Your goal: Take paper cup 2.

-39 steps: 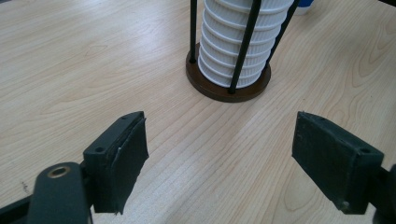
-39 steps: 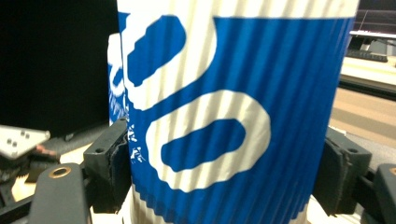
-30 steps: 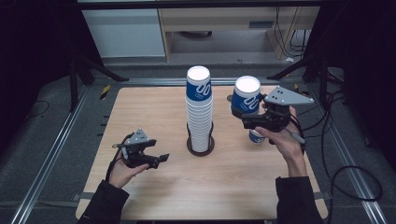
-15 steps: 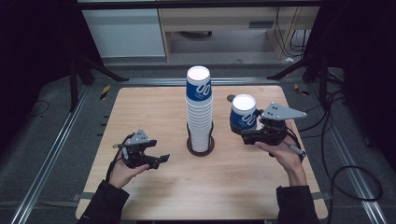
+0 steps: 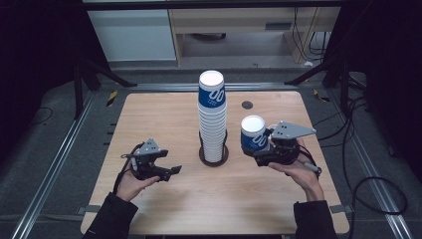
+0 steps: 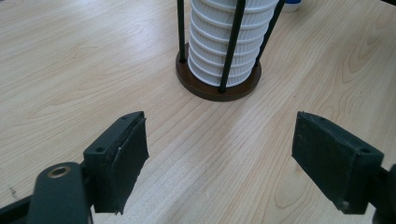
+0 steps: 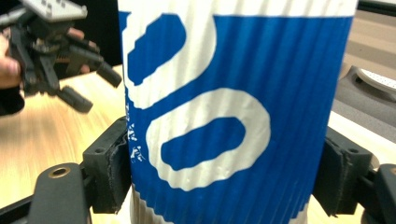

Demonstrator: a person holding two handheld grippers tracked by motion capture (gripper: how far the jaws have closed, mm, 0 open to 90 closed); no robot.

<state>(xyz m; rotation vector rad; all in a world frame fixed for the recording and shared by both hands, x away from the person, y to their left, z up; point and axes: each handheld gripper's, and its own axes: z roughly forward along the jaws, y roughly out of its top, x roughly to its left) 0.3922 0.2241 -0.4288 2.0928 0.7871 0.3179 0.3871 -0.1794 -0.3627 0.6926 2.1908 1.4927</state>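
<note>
A blue-and-white paper cup [image 5: 253,134] stands upright between the jaws of my right gripper [image 5: 255,148], low over the wooden table [image 5: 149,114], right of the stack. In the right gripper view both pads press the cup [image 7: 233,116] at its ribbed sides, and my right gripper [image 7: 229,172] is shut on it. Whether its base touches the table I cannot tell. A tall stack of the same cups [image 5: 212,117] stands in a round wire holder [image 6: 205,88] mid-table. My left gripper [image 5: 171,173] rests left of the stack, its jaws wide apart and empty [image 6: 219,158].
A small dark round hole [image 5: 247,105] lies in the table behind the stack. Metal rails run along both sides of the table, and cables trail on the floor at the right. Cabinets stand beyond the far edge.
My right gripper has come down with the cup, from beside the stack's top to low near the table. The left gripper has kept its place.
</note>
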